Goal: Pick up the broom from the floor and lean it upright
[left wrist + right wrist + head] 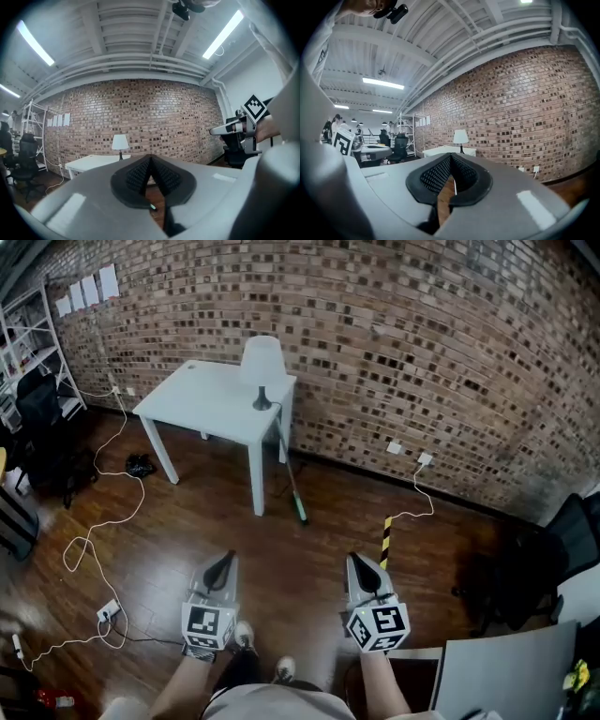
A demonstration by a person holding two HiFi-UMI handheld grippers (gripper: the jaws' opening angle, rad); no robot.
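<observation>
The broom [292, 486] shows in the head view as a thin, pale stick with a bright green end. It is the one broom we see. From our two grippers it sits at about 12 o'clock, a good way off across the dark wooden floor [309, 568]. The green end rests on the floor just at 4 o'clock of the table's near right leg. The pale end runs up toward 11 o'clock to the table's far right corner, under the lamp. Whether it leans there or lies flat we cannot tell, and we make out no bristle head.

The left gripper [225, 559] and the right gripper [361, 562] are side by side at the bottom of the head view, both pointing toward 12 o'clock. The jaws of each are clenched with nothing between them; each gripper's own view shows its ribbed black pads meeting at the tip.

We count one white table [211, 395] at 11 o'clock and one white lamp [262, 362] on its right end. There are two white wall sockets [424, 458] on the brick wall [422, 352] at 1 o'clock. Two dark office chairs stand apart — one at 9 o'clock [42, 413], one at 3 o'clock [558, 540]. One yellow-and-black striped strip [385, 542] lies at 12 o'clock of the right gripper, and a white cable [103, 521] loops over the floor at 10 o'clock.
</observation>
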